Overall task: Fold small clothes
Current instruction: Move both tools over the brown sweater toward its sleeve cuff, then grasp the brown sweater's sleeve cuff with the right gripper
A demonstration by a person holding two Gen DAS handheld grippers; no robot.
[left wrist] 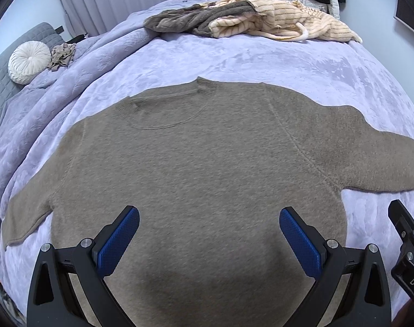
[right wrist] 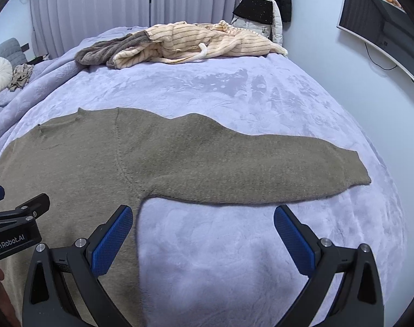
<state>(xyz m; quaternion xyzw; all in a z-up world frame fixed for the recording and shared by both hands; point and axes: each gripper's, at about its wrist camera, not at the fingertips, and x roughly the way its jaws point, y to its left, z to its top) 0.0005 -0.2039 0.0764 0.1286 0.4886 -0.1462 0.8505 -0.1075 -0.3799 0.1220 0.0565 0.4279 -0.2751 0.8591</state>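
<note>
hovering over the sweater w/ both grippers spread wide and nothing held. it lies flat on the bed, neck at the far side, both sleeves stretched out sideways, hem nearest me. looks like no fold made yet, so step one is prob a sleeve.

my left gripper hangs above the lower body of the knit, roughly mid-chest line, blue pads well apart and tilted fwd-down. my right gripper sits over bare blanket just below the right sleeve, its left pad over the side seam near the armpit. each tool shows at the edge of the other's view, so they're close side by side.

to do it well imo: pinch the sleeve near the cuff, only one layer thick, lift low and lay it across the chest so the fold line follows the shoulder seam. fuzzy knit may drag on the plush blanket, so lift before moving across. left could pin the body while right carries.

pile of other clothes sits at the far end, well apart.
</note>
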